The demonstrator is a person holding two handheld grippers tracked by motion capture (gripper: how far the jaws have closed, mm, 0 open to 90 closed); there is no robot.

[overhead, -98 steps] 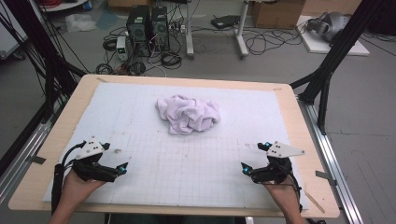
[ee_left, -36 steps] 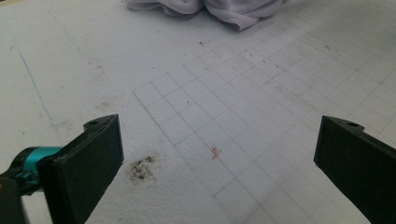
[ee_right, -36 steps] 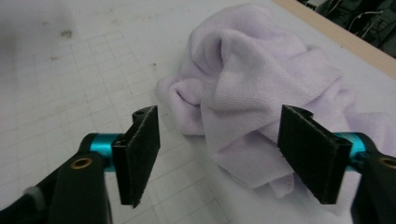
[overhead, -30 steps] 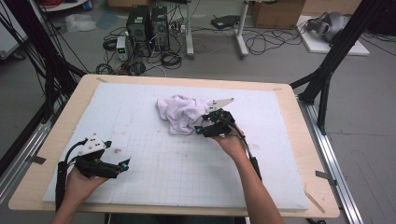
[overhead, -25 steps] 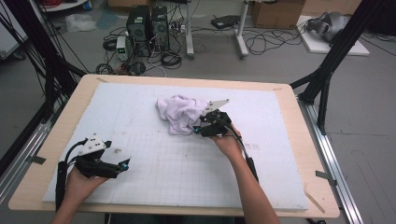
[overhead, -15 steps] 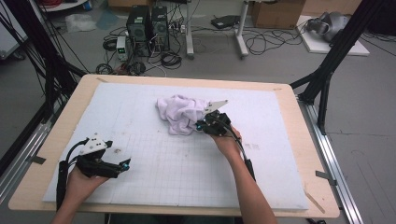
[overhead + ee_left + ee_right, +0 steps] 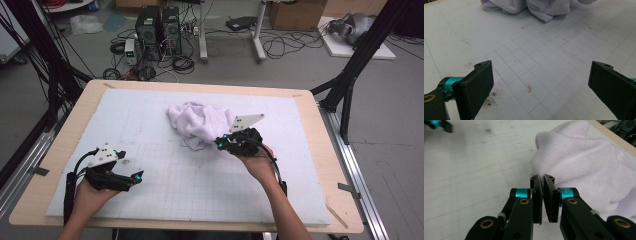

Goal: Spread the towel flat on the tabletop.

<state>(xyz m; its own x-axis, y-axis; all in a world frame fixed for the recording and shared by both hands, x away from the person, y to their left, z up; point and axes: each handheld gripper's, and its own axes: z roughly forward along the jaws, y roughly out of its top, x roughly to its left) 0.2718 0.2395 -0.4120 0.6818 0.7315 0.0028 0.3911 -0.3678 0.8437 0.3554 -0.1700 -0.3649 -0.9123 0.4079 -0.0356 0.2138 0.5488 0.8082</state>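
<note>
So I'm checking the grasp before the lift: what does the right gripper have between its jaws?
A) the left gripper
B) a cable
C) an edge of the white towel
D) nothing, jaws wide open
C: in the right gripper view, the right gripper has its jaws pinched together on an edge of the white towel.

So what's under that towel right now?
The towel lies crumpled on the white gridded mat, with the right gripper shut on its near edge. Its folds cover whatever is beneath; anything besides the mat can't be seen.
</note>
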